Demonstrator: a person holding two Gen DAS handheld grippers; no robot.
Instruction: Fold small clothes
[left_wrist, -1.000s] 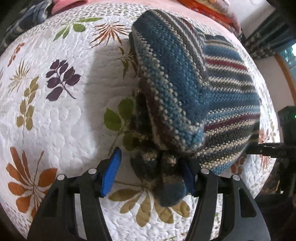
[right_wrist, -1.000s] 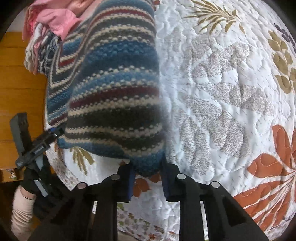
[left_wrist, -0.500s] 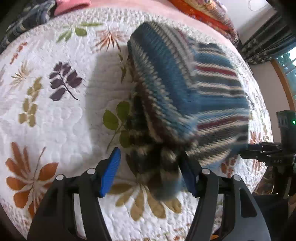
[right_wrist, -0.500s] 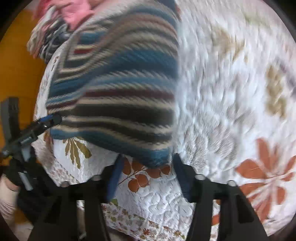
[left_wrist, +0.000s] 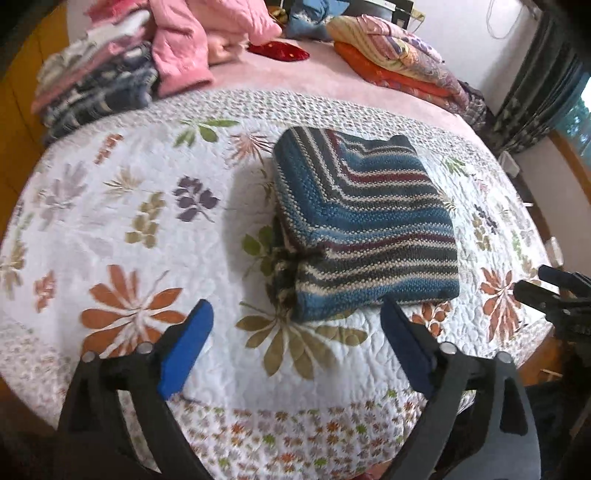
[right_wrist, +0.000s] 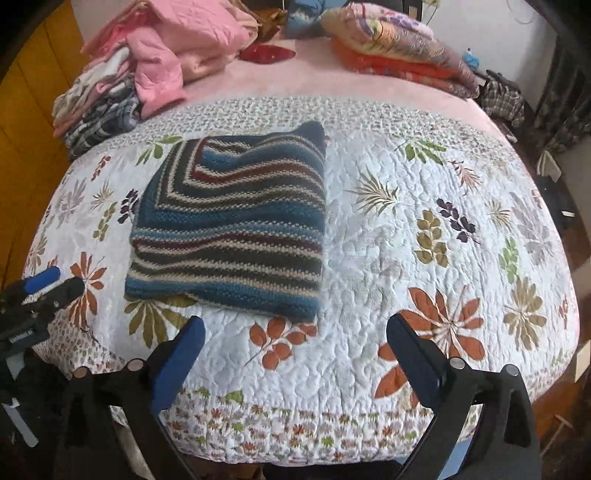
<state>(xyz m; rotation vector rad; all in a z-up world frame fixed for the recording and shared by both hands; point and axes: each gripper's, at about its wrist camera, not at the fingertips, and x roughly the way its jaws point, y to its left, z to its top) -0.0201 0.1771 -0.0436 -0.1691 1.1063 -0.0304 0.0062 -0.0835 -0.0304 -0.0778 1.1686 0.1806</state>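
A bedroom in a home is shown here. A bed is spread with a white quilt stitched with leaves and flowers. Piled clothes, pink garments among them, are heaped at the far left corner, and folded blankets are stacked at the far right. Dark patterned curtains are seen by a window, and wooden panelling on the left.

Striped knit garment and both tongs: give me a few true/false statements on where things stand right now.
1. The striped knit garment lies folded on the floral quilt. True.
2. The left tongs clamp its near edge. False: they are open, clear of it.
3. The right tongs are open and empty. True.
4. The pile of clothes sits on the garment. False: it lies apart, at the far left.
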